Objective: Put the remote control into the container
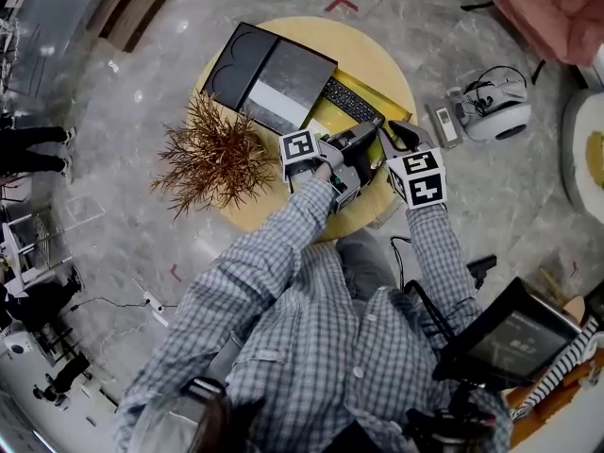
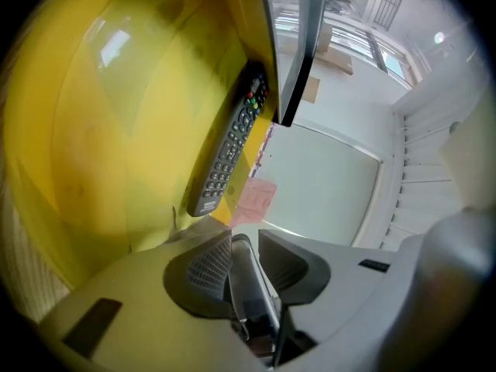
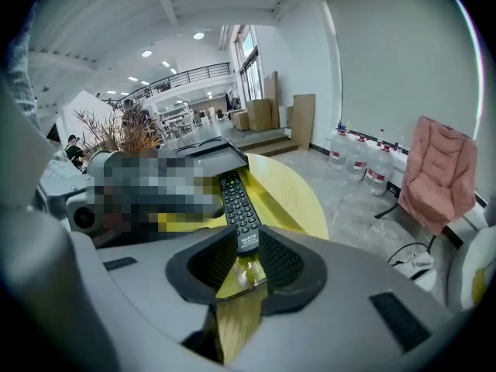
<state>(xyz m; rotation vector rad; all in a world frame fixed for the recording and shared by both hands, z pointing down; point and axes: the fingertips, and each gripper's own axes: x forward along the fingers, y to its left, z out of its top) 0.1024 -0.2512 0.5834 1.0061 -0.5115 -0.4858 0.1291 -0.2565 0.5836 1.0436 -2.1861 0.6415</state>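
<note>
A black remote control [image 1: 351, 100] lies in the yellow container [image 1: 324, 123] on the round wooden table [image 1: 382, 55]; the container's dark lid [image 1: 269, 75] stands open behind it. The right gripper [image 1: 394, 138] is at the container's near end. In the right gripper view its jaws [image 3: 248, 246] are shut on the near end of the remote [image 3: 236, 204], over the yellow rim. The left gripper [image 1: 363, 147] sits beside it. In the left gripper view its jaws [image 2: 246, 242] clamp a thin wall of the container [image 2: 93, 130], with the remote [image 2: 231, 144] lying inside.
A dried brown plant [image 1: 212, 154] stands on the table's left side. On the floor to the right lie a white device with cables [image 1: 495, 107] and a small grey box [image 1: 442, 125]. A pink chair [image 3: 438, 173] and water bottles [image 3: 364, 161] stand farther off.
</note>
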